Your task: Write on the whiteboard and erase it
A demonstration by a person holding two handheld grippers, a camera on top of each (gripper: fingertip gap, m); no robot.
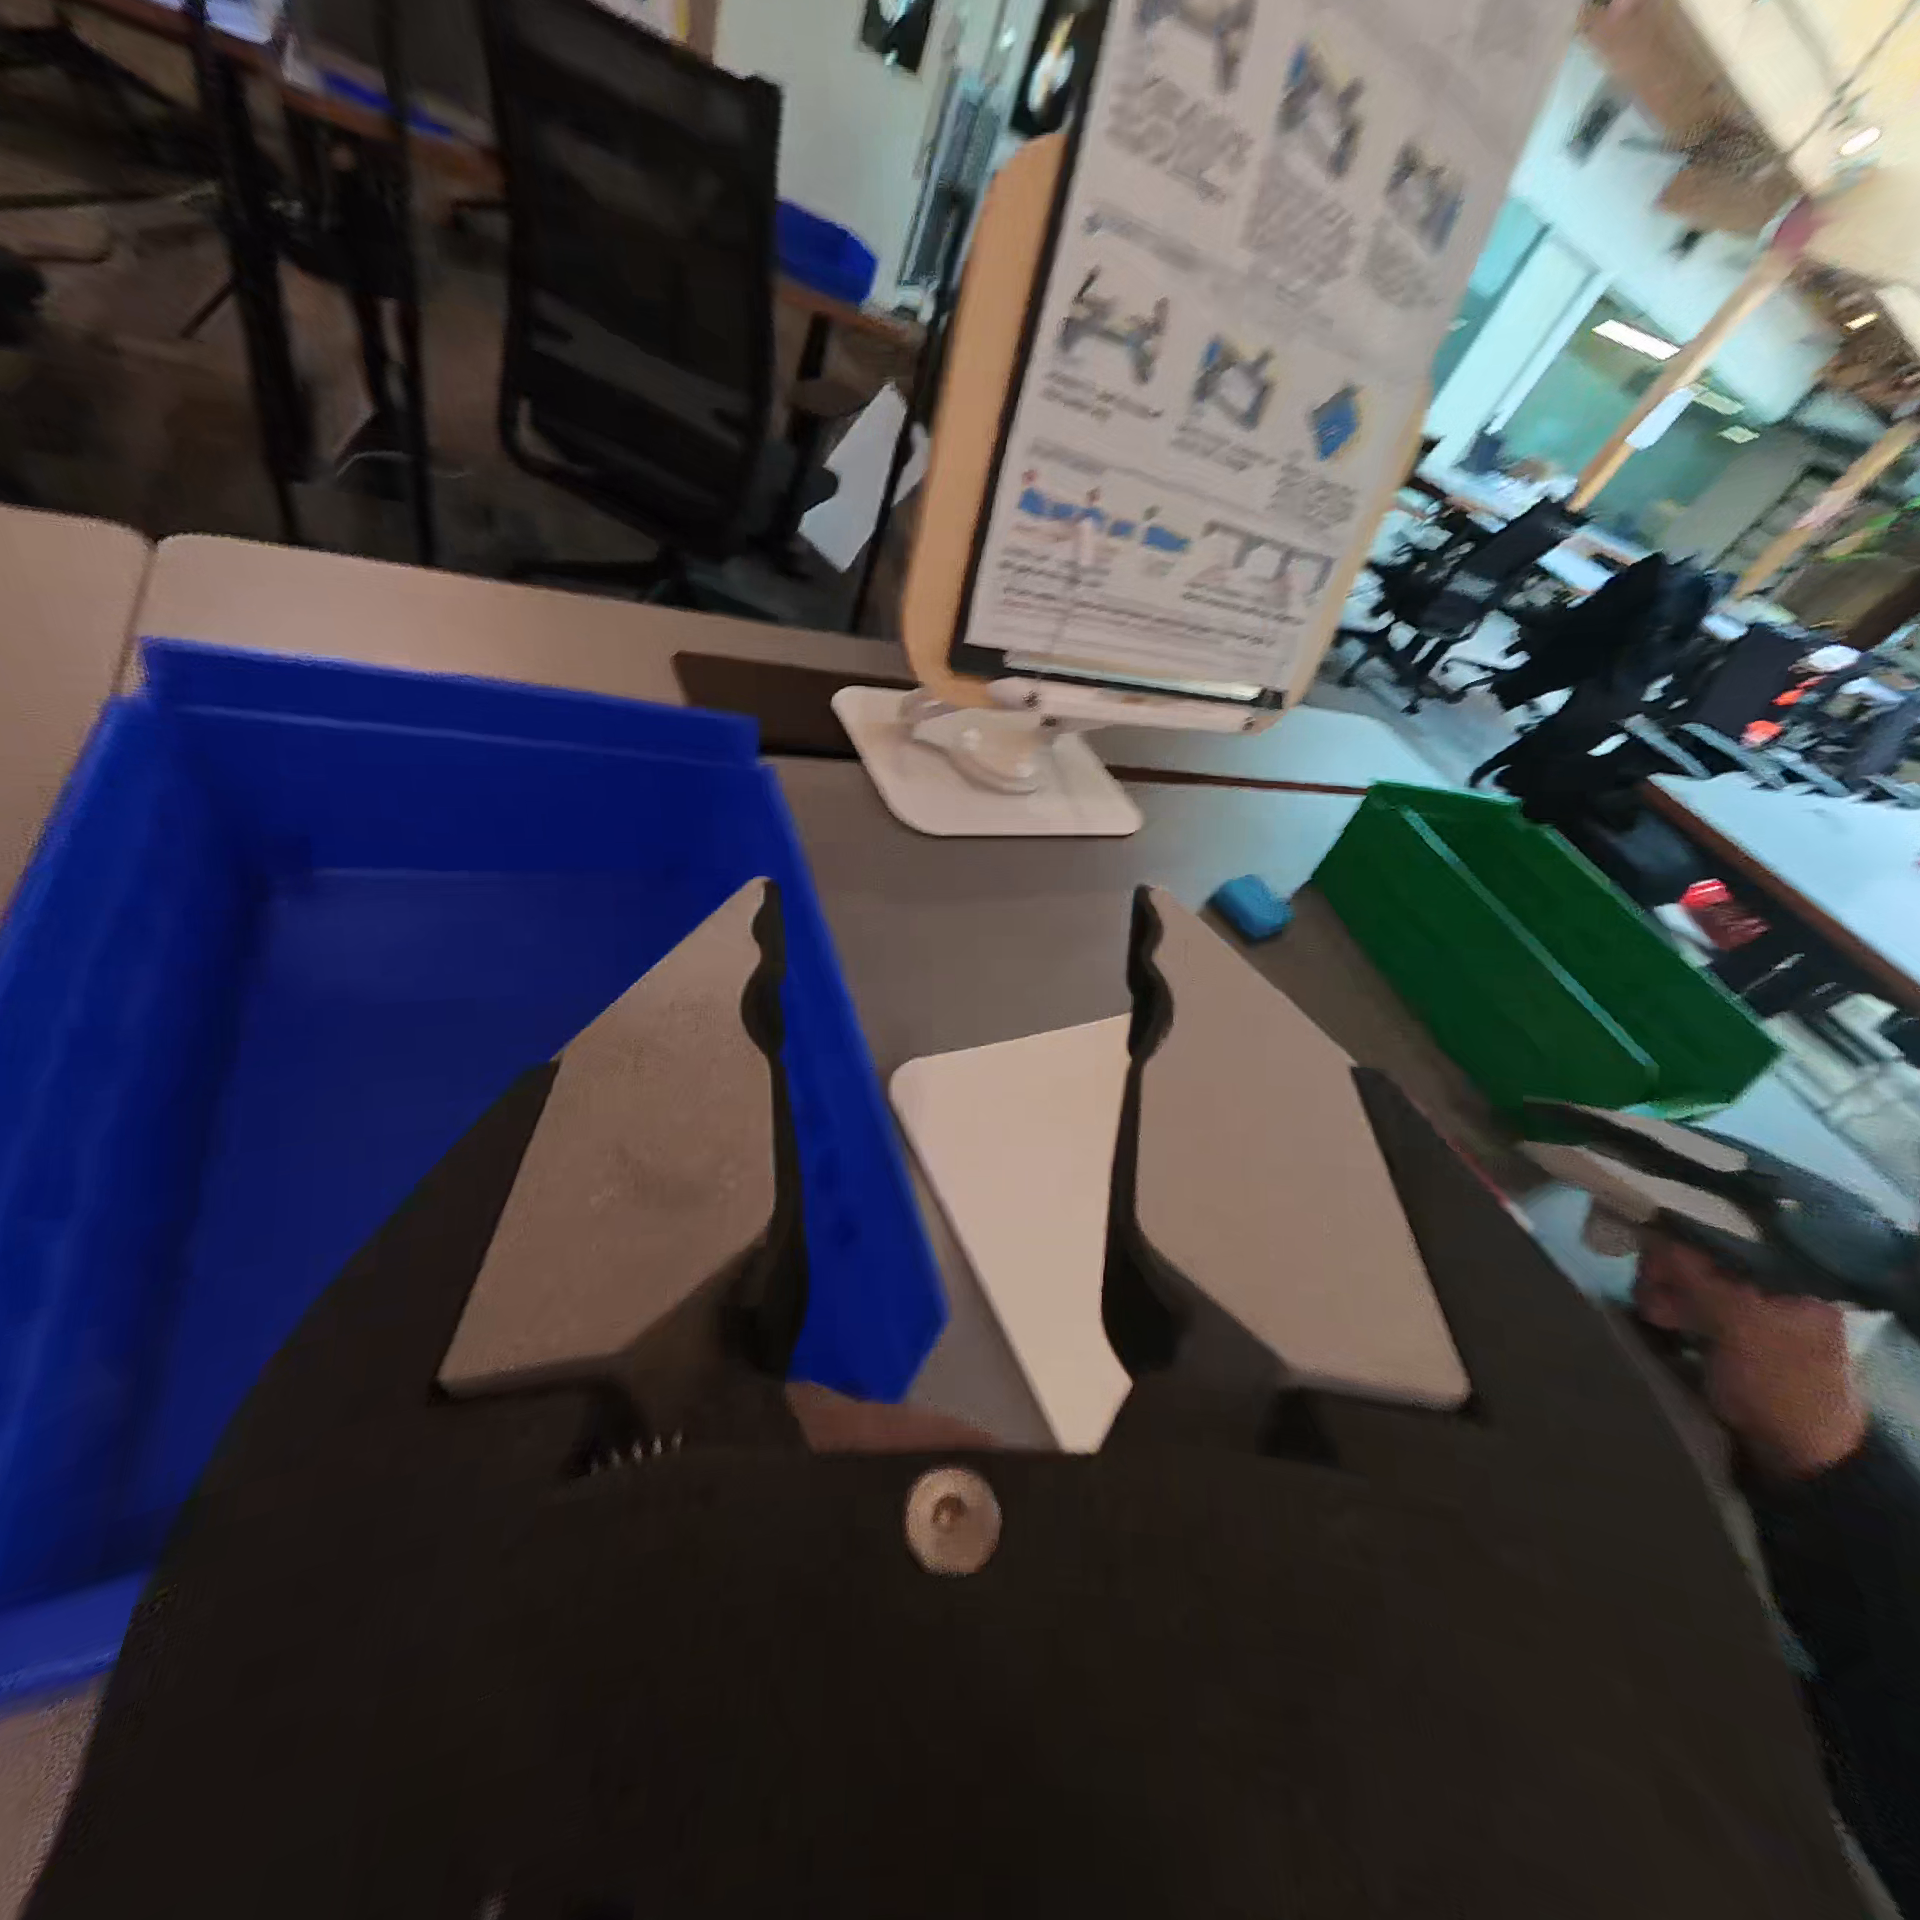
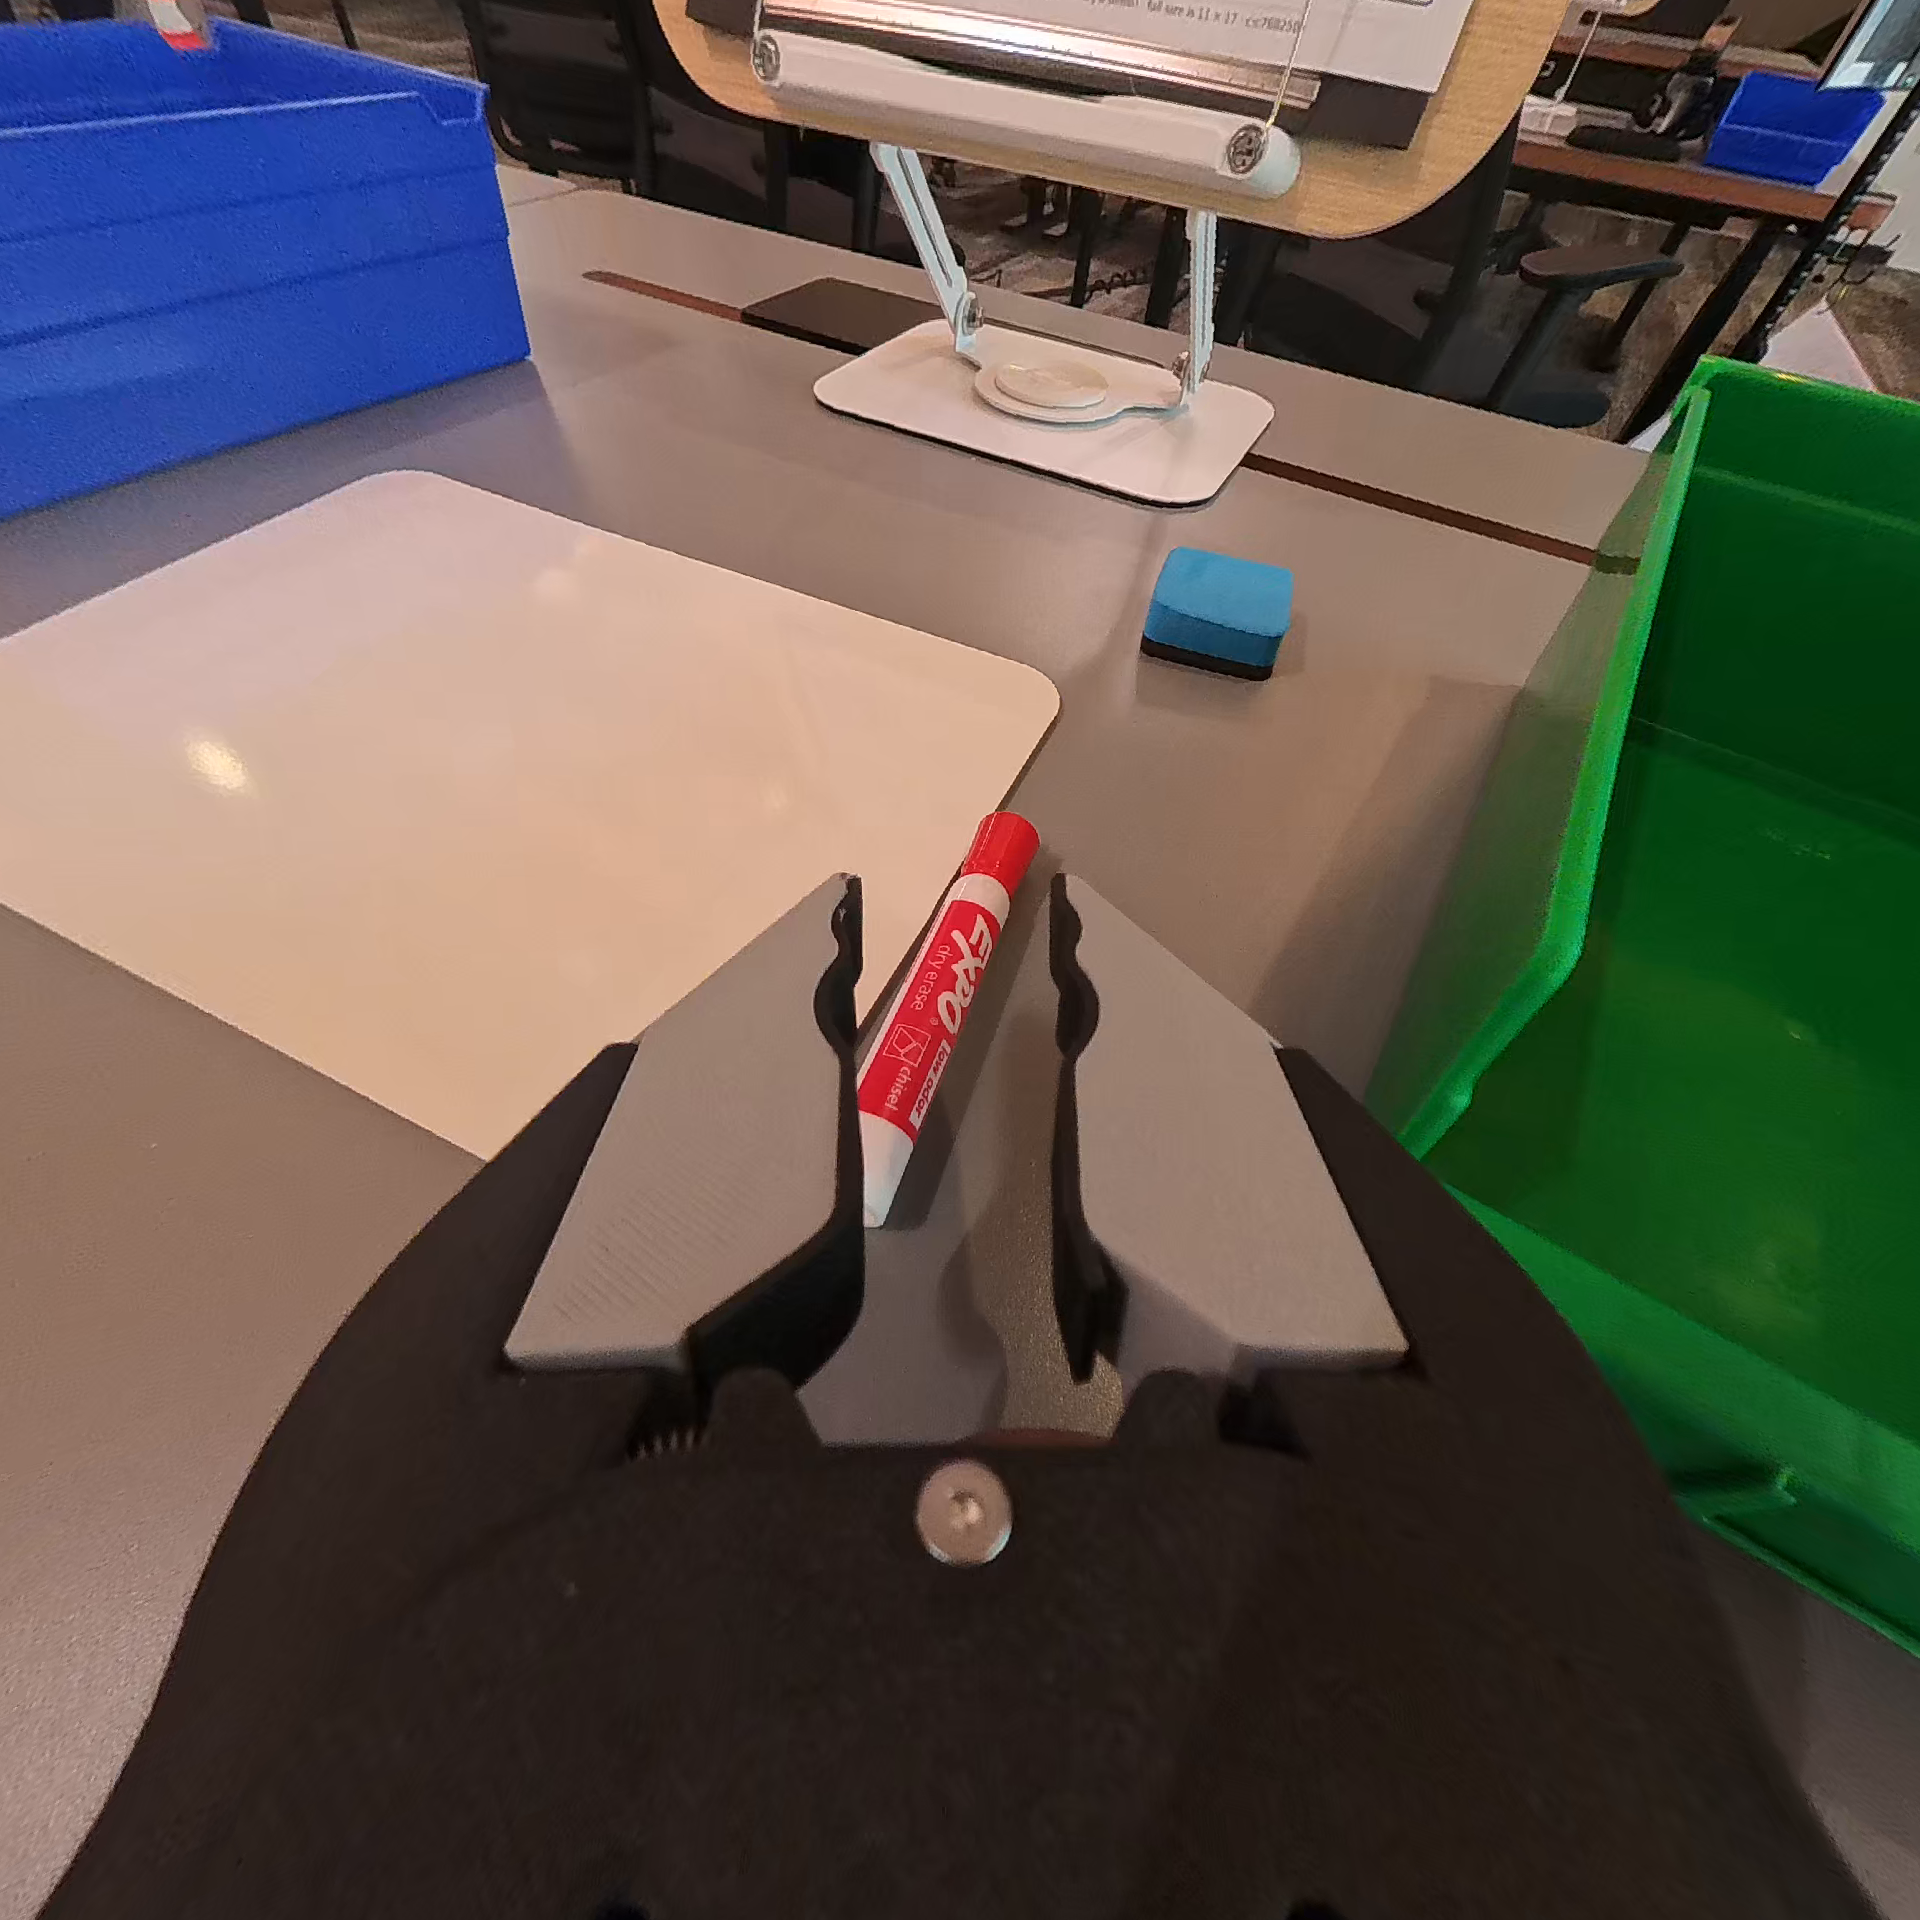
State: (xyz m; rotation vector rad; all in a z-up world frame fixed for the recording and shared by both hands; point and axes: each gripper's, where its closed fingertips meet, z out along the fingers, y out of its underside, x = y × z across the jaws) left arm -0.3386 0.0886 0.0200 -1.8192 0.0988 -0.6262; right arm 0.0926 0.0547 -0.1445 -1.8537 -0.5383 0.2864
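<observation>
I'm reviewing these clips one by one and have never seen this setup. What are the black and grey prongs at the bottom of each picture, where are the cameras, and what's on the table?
There is no robot arm here. A person holds one hand-held gripper in each hand, and each gripper carries a camera looking forward along its two grey fingers.

The left wrist view shows the left gripper, open and empty, above the whiteboard and next to a blue bin. The other gripper, held in a hand, shows at that view's right edge.

The right wrist view shows the right gripper, also open. A capped red marker lies on the grey table between its fingers; they don't look closed on it. The whiteboard looks blank. A blue eraser sits farther back, a green bin to the right, and a document stand behind.
</observation>
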